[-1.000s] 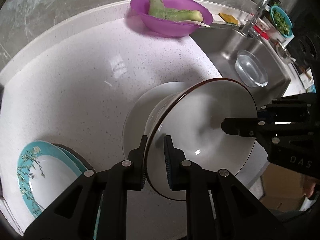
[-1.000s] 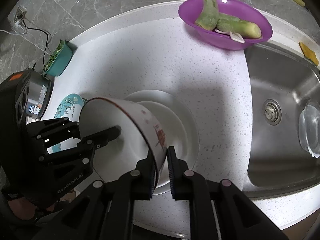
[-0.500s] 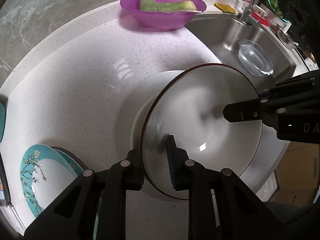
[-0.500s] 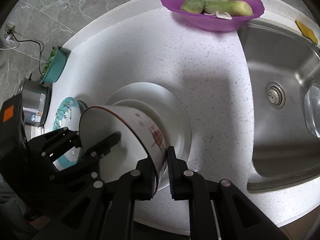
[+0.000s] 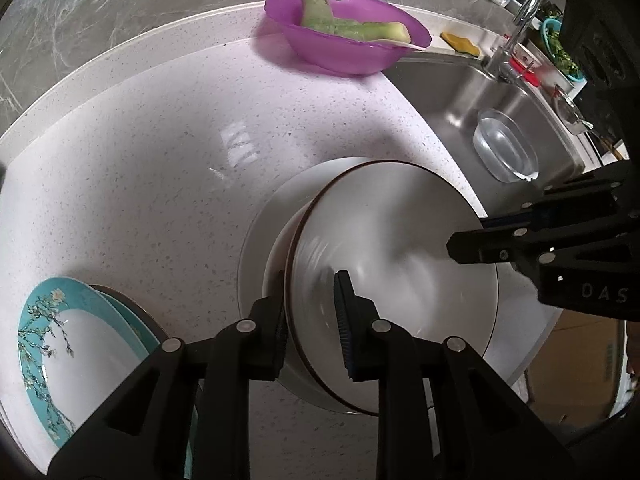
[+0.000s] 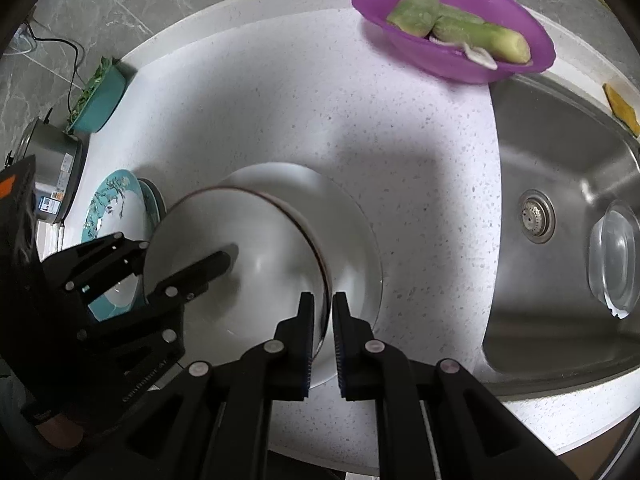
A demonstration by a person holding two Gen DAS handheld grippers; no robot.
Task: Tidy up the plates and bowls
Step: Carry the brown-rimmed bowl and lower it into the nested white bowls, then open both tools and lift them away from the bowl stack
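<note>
1. On the far left of the left wrist view, your teal-rimmed plates (image 5: 60, 344) lie stacked on the white speckled surface (image 5: 160, 160); the lower edge of the stack is cut off by the frame and by your own gripper body.
2. The white bowl (image 5: 400, 264) with the dark brown rim sits right of centre over a white plate (image 5: 260, 248). It is tipped, its mouth facing up and towards the left-hand camera. Whether its foot rests on the plate is hidden.
3. Your left hand-held gripper (image 5: 312, 320) straddles the bowl's near rim, one finger outside the wall and one inside. Its jaws have just been opening; there is a clear gap between the inner pad and the wall, so it no longer clamps.
4. Your right hand-held gripper (image 6: 323, 328) is pinched nearly together on the opposite rim, the thin wall caught between its pads.
5. The bowl's inside is blurred in both views, and any outer pattern cannot be made out.
6. Farther right, the purple bowl (image 5: 344, 40) of green vegetable pieces stands at the sink's (image 5: 460, 100) edge, and a clear glass dish (image 5: 504, 148) lies in the sink.
</note>
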